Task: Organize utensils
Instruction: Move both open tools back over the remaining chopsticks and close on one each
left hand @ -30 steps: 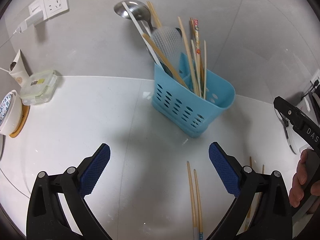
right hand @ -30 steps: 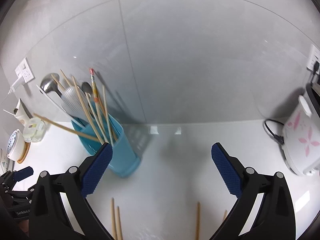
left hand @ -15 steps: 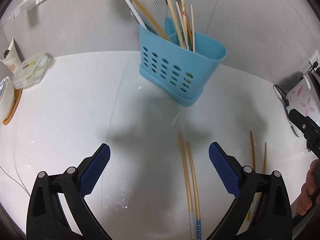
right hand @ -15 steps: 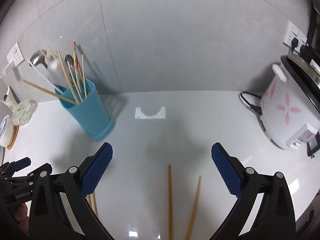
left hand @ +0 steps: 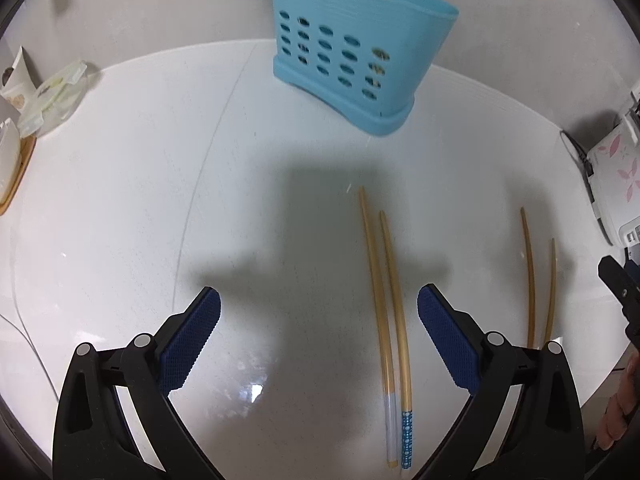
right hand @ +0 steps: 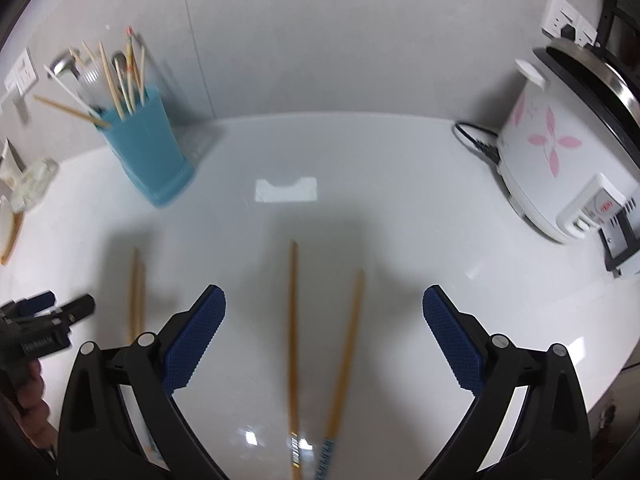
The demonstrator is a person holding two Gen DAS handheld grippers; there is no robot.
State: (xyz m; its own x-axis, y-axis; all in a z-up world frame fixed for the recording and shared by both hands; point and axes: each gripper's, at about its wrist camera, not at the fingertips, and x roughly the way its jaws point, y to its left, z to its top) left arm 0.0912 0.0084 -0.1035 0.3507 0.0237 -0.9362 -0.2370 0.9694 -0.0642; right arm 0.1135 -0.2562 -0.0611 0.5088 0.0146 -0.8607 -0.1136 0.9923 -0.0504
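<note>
A blue perforated utensil holder (left hand: pixel 356 60) stands at the back of the white counter, with several chopsticks and a ladle in it; it also shows in the right wrist view (right hand: pixel 148 148). One pair of wooden chopsticks (left hand: pixel 386 304) lies flat between my left gripper's fingers, nearer the right one. A second pair (right hand: pixel 316 352) lies between my right gripper's fingers; it also shows in the left wrist view (left hand: pixel 538 280). My left gripper (left hand: pixel 318 336) is open and empty above the counter. My right gripper (right hand: pixel 324 340) is open and empty.
A white rice cooker with pink flowers (right hand: pixel 560 152) and its cord stand at the right. A plastic food box (left hand: pixel 52 96) and a bowl on a wooden coaster (left hand: pixel 10 160) sit at the left. Wall sockets (right hand: pixel 568 20) are on the tiled wall.
Both grippers have tilted down and drawn back from the holder. The chopstick pairs on the counter have come into fuller view between the fingers. Both grippers stay open.
</note>
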